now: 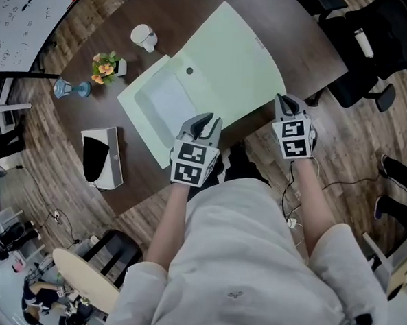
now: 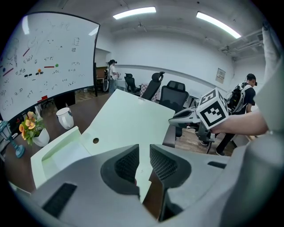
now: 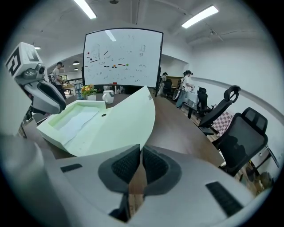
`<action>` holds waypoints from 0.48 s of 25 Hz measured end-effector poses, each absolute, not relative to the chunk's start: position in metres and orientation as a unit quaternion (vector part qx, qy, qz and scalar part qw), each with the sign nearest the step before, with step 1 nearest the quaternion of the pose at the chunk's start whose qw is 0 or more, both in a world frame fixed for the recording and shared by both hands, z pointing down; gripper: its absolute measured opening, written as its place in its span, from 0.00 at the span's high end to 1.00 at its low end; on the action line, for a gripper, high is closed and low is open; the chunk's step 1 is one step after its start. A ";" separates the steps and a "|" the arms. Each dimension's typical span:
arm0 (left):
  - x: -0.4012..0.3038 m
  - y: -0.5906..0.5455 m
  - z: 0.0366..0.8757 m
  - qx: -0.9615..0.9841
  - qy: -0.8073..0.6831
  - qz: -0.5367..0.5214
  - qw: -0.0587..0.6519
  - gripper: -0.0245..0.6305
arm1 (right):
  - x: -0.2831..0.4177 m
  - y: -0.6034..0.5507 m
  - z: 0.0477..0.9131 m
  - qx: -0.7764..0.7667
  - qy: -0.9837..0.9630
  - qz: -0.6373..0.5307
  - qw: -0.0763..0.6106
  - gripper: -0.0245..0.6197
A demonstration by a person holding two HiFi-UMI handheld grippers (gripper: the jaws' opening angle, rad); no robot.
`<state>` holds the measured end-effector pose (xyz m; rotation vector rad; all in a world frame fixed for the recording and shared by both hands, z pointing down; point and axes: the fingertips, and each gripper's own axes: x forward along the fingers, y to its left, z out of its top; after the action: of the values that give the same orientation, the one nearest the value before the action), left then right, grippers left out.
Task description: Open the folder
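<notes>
One dark brown table (image 1: pixel 75 126) is recorded on a wood-plank floor (image 1: pixel 355 154), in an office lit by ceiling strips. A whiteboard (image 3: pixel 123 57) is seen beyond the far end, and black office chairs (image 3: pixel 235 133) are ranged along one side.

Folder (image 1: pixel 226 70), pale green, is laid close to the table's near edge and is already open: the lid is raised and bowed back, and the shallow tray is exposed.

Left gripper (image 1: pixel 204 122) is pitched downward over the tray's near edge. Its jaws are set partly apart; the folder's edge is seen in the gap with table showing beside it, and no clamp is noted.

Right gripper (image 1: pixel 284 99) is held just off the lid's right corner, by the table edge, its jaws drawn almost together with nothing between them.

Beyond the folder are noted a white mug (image 1: pixel 143 36), a small flower pot (image 1: pixel 107 66) and a blue ornament (image 1: pixel 70 88). A white tissue box (image 1: pixel 102 157) is set to the folder's left. All four are well apart from both grippers.
</notes>
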<state>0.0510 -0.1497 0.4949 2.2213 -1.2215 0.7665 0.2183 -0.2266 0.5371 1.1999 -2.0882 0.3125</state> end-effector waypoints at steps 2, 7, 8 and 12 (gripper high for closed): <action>0.056 -0.152 0.494 0.816 -0.444 0.279 0.244 0.85 | 0.221 -0.229 0.544 0.464 -0.802 0.122 0.355 0.92; 0.064 -0.156 0.498 0.817 -0.439 0.282 0.246 0.85 | 0.225 -0.236 0.558 0.466 -0.797 0.125 0.364 0.92; 0.065 -0.155 0.499 0.817 -0.438 0.284 0.246 0.85 | 0.226 -0.237 0.560 0.466 -0.796 0.127 0.365 0.92; 0.071 -0.153 0.502 0.818 -0.432 0.288 0.247 0.85 | 0.229 -0.239 0.572 0.467 -0.791 0.138 0.371 0.92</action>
<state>0.0710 -0.1534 0.5016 2.2302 -1.1783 0.7862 0.2294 -0.2395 0.5717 1.1979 -2.0275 0.3550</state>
